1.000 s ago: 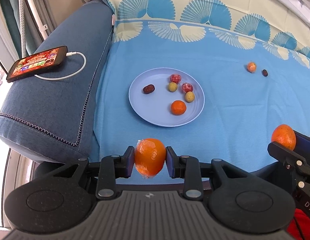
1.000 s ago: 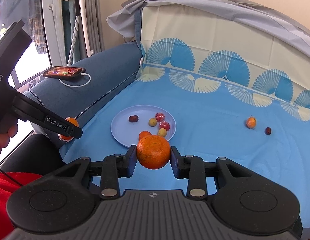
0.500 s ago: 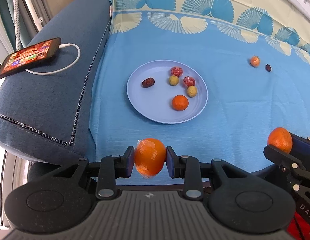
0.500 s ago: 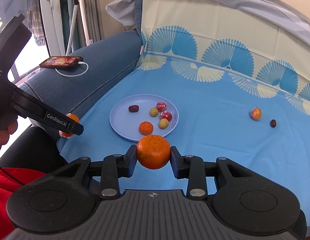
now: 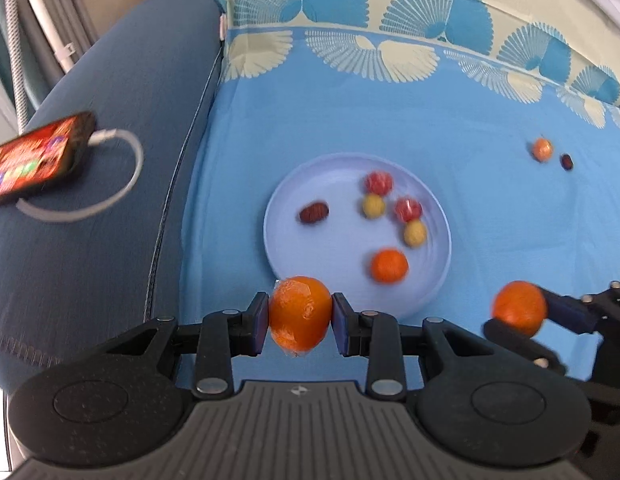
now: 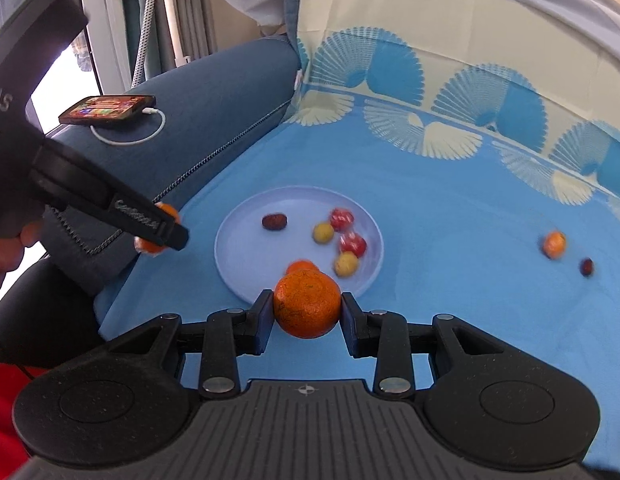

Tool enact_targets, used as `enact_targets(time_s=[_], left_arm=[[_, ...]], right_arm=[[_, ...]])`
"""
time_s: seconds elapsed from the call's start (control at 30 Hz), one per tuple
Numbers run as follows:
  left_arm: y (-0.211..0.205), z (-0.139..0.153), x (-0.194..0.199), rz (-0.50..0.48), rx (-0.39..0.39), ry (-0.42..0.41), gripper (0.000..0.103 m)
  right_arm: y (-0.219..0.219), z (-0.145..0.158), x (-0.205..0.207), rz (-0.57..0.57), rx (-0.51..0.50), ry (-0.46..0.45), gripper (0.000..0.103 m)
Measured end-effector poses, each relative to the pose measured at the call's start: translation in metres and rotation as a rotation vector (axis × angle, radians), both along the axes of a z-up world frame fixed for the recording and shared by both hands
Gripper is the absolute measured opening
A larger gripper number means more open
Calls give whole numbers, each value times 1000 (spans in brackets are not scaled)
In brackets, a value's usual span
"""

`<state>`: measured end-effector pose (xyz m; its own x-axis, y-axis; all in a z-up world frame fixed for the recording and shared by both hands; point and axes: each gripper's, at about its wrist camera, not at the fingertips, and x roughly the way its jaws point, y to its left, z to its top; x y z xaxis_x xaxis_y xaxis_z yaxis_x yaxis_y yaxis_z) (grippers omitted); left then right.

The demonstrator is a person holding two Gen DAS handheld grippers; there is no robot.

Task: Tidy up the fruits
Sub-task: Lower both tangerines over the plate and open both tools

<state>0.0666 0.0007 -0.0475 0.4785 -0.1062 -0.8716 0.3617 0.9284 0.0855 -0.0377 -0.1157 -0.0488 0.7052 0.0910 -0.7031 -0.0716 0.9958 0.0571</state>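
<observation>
Your left gripper [image 5: 300, 317] is clamped on a glossy orange wrapped in clear film [image 5: 300, 311], its blue pads pressing both sides, just at the near rim of the plate. Your right gripper [image 6: 307, 305] is closed the same way on a bare orange with dimpled, speckled peel [image 6: 307, 304], also at the plate's near edge. Beyond them the round, smooth pale-blue plate [image 5: 294, 248] lies flat on the cloth and holds a small orange [image 5: 389, 265], two yellowish round fruits [image 5: 415, 233], two shiny red wrapped ones [image 5: 408, 209] and a dark wrinkled oval date [image 5: 313, 213]. Far right, well apart from the plate, a small orange fruit [image 5: 542, 149] and a dark date [image 5: 566, 161] sit on the cloth side by side. The surface is a soft blue cloth [image 5: 490, 208] with a cream fan-patterned border, draped over a sofa. On the left, the denim-blue padded armrest [image 5: 122, 128] carries a lit phone [image 5: 34, 158] with a looping white cable [image 5: 122, 184].
</observation>
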Motion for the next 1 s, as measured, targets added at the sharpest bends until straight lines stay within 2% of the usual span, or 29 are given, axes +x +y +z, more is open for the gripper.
enact_targets(time_s=[0.27,0.5,0.53,0.57,0.6,0.63,0.7,0.83,1.0], left_arm=[[-25,-36,55,-35,22,16,37],[-34,-64,84,-36,44,33,39],[-34,-64,85,-33,40,23,54],[-34,-63,86,-34,34,7,81],[-33,-60,85,-32,27,-21,94],[-33,-55,82,-25,26,-58,102],[-32,-46,74,-30,37,-101,103],[-26,-35,55,-55,106,-61,103],[1,-17,13,4,98,-22,103]], right_arm=[[-12,-39,76,8,4,54,37],[-16,-66,112,14,-3,97,38],[-16,-68,116,24,0,107,41],[-16,-69,118,32,0,112,61],[-16,-69,119,38,-4,115,87],[-16,-67,116,38,-17,111,94],[-16,-63,108,27,-38,94,96],[-24,-49,80,-18,-1,135,99],[-26,-29,31,-95,31,145,101]])
